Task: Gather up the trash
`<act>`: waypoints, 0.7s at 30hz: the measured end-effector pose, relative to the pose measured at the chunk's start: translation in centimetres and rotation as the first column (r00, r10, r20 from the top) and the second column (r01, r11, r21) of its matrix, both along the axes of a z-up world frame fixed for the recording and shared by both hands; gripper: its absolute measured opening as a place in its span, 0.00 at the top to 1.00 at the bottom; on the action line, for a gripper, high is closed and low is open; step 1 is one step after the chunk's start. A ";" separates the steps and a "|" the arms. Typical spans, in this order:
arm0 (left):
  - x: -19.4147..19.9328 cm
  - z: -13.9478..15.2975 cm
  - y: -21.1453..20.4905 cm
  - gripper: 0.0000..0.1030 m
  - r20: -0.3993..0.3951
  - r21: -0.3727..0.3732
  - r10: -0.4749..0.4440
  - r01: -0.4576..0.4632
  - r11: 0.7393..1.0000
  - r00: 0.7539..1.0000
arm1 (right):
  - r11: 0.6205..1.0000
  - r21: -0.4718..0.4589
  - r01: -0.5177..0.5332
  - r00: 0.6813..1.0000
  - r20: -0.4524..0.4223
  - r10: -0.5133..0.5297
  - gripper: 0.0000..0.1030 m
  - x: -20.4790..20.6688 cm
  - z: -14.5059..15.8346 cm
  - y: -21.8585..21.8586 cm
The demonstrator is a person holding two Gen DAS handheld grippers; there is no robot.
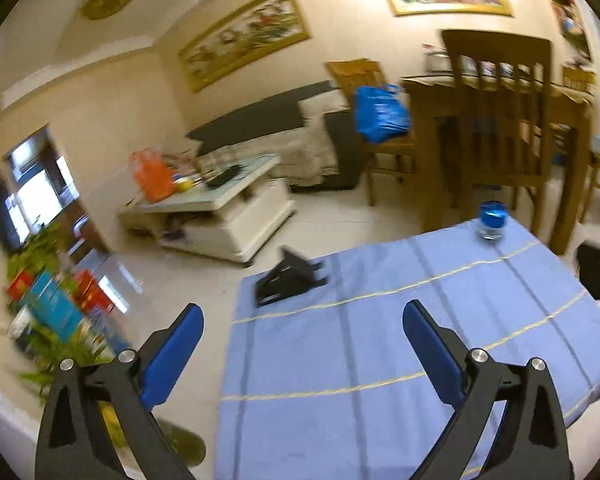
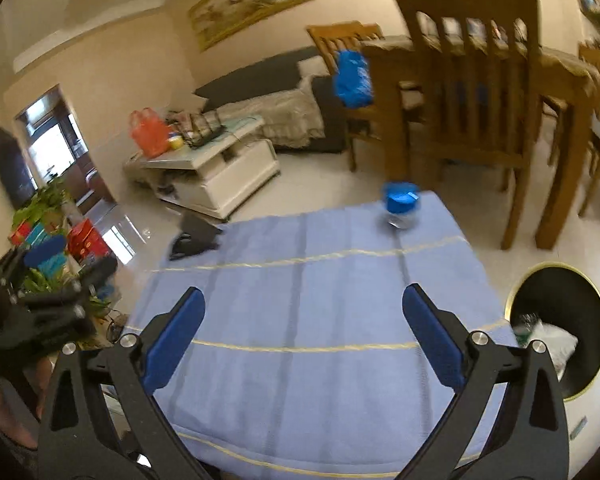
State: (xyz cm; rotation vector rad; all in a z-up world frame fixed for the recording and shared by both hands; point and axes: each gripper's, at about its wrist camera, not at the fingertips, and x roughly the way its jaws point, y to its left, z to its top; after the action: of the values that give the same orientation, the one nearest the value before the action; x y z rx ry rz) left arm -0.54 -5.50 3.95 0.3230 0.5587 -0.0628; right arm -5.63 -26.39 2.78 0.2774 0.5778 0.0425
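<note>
A low table under a blue cloth (image 1: 380,340) lies in front of me, also in the right wrist view (image 2: 300,320). A small clear jar with a blue lid (image 1: 491,220) stands at its far right corner, and shows in the right wrist view (image 2: 400,204). A round black bin with a gold rim (image 2: 560,320) stands on the floor right of the table, with white and clear trash inside. My left gripper (image 1: 302,320) is open and empty above the table's near left part. My right gripper (image 2: 302,308) is open and empty above the table's near edge.
A black folded stand (image 1: 288,282) sits at the table's far left corner. Wooden chairs (image 2: 472,92) and a dining table stand behind. A white coffee table (image 1: 216,208) with an orange bag is far left. Plants and boxes (image 1: 52,304) crowd the left floor.
</note>
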 end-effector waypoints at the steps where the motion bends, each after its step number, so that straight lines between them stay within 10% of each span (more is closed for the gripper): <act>1: -0.5 -0.2 1.3 0.06 -0.002 -0.018 0.022 -0.022 1.000 1.000 | 1.000 0.000 -0.017 0.999 0.041 0.017 0.05 -0.5 0.6 1.3; 21: -2.4 -2.2 3.2 0.06 -0.092 -0.105 0.057 -0.067 0.992 0.994 | 0.985 -0.172 -0.011 1.000 0.002 0.011 0.05 -2.9 -2.2 6.2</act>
State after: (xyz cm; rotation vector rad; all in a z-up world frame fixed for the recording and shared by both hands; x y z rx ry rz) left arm -2.98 -2.34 1.74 0.1984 0.6512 -0.0473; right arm -8.49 -20.19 0.55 0.1060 0.5767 0.0035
